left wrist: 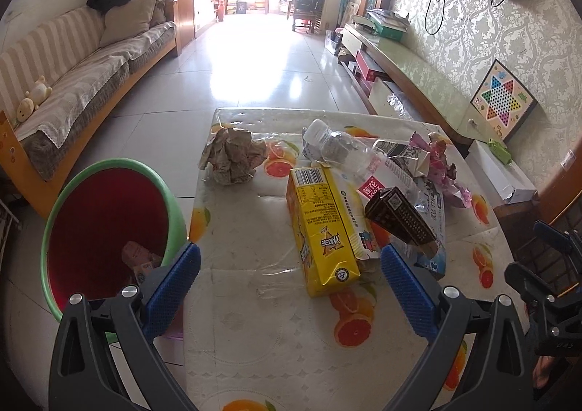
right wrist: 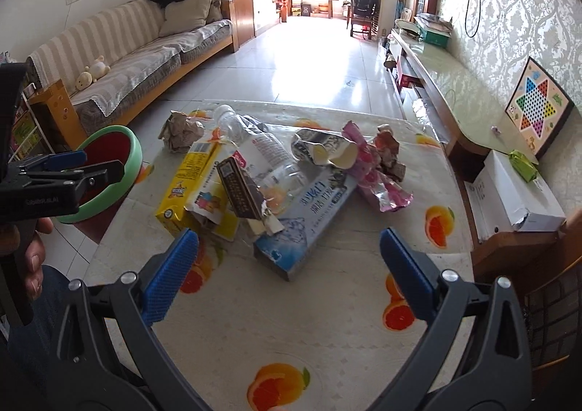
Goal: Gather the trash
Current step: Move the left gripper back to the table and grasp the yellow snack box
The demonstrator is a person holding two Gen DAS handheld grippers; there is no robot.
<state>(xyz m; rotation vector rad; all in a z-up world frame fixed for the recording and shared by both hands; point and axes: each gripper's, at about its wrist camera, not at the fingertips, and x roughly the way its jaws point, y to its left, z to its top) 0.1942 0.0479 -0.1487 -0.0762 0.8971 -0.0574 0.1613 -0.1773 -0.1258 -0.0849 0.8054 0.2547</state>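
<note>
Trash heap, mid-bench (right wrist: 327,301): yellow carton (left wrist: 323,229), brown packet (right wrist: 242,189) propped on blue box (right wrist: 305,225), clear bottle (right wrist: 254,145), pink wrapper (right wrist: 374,174), crumpled paper ball (left wrist: 232,156) set apart. Green bin (left wrist: 109,229) at the bench's left edge, within reach for drops, some trash inside. Left tongs (left wrist: 291,265) and right tongs (right wrist: 289,251): spread wide, empty, facing the heap.
</note>
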